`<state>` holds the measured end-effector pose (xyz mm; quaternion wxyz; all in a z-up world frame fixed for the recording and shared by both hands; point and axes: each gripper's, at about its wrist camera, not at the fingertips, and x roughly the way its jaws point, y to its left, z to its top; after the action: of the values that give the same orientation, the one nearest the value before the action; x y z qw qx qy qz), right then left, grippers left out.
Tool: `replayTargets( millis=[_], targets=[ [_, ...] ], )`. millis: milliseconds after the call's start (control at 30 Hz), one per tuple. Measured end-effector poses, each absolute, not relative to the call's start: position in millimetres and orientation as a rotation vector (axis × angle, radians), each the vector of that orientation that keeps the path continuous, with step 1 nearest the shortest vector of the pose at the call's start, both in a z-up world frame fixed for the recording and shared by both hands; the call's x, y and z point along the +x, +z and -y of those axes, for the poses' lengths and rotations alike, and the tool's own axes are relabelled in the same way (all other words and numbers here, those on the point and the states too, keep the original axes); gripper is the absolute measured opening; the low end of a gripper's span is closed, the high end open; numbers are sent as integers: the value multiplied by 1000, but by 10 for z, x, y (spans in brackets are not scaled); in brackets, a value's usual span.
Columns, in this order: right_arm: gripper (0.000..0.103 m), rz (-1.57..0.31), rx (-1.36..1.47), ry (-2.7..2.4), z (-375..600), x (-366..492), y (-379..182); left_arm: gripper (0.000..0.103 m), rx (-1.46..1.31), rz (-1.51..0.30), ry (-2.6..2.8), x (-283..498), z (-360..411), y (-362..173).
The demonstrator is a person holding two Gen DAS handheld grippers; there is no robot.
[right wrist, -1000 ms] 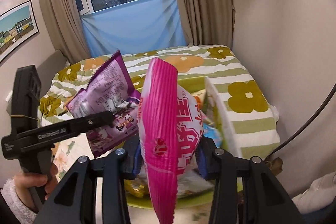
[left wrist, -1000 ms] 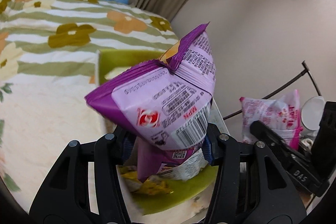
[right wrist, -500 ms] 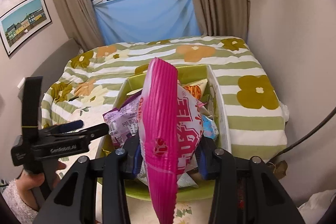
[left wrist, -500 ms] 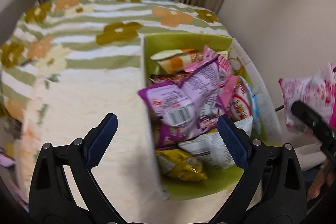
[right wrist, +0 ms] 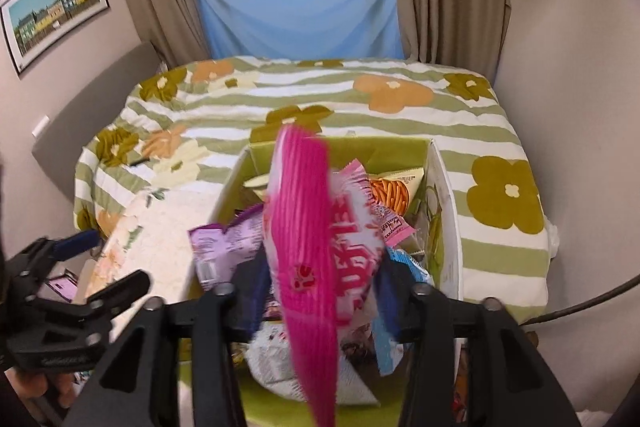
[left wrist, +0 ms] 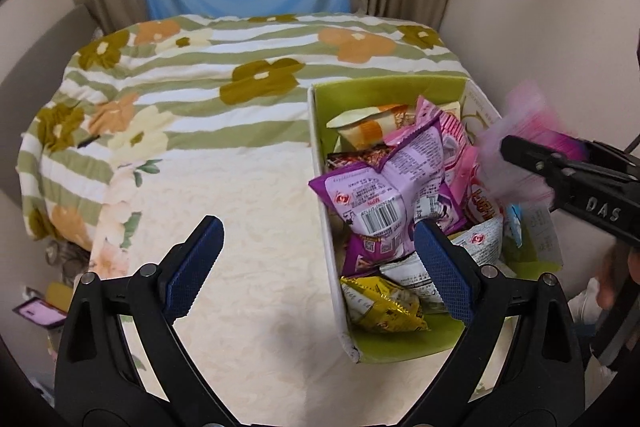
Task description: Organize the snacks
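The right gripper (right wrist: 320,291) is letting its jaws spread, the pink snack bag (right wrist: 316,251) between them and blurred, above the green box (right wrist: 444,195) of snacks on the bed (right wrist: 400,131). The left gripper (left wrist: 318,259) gapes wide and empty over the box's left wall; the purple packet (left wrist: 384,195) lies on the pile inside
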<state>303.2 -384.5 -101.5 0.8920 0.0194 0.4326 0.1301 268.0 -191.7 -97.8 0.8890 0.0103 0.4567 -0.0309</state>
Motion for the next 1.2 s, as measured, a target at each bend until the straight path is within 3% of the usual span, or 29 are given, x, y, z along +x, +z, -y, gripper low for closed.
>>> replayTargets(
  millis=[67,100,667,1033,1200],
  targets=[
    [97,-902,4,247,3826,3054,-1064,96,19,-958,-61,2677,1928,-1019],
    [102,-894,-3,246,3833,3036,-1068,96,18,-961,-57,2674,1934,-1037],
    [102,-820,46,192,4014,2537,-851,96,22,-912,-53,2329,1860,-852],
    [102,-690,38,119,3738,1666,-313,96,14,-765,-42,1428,1418,-246],
    [102,-665,21,85,3571,1195,-154,103,23,-674,-19,914,1249,-17]
  ],
)
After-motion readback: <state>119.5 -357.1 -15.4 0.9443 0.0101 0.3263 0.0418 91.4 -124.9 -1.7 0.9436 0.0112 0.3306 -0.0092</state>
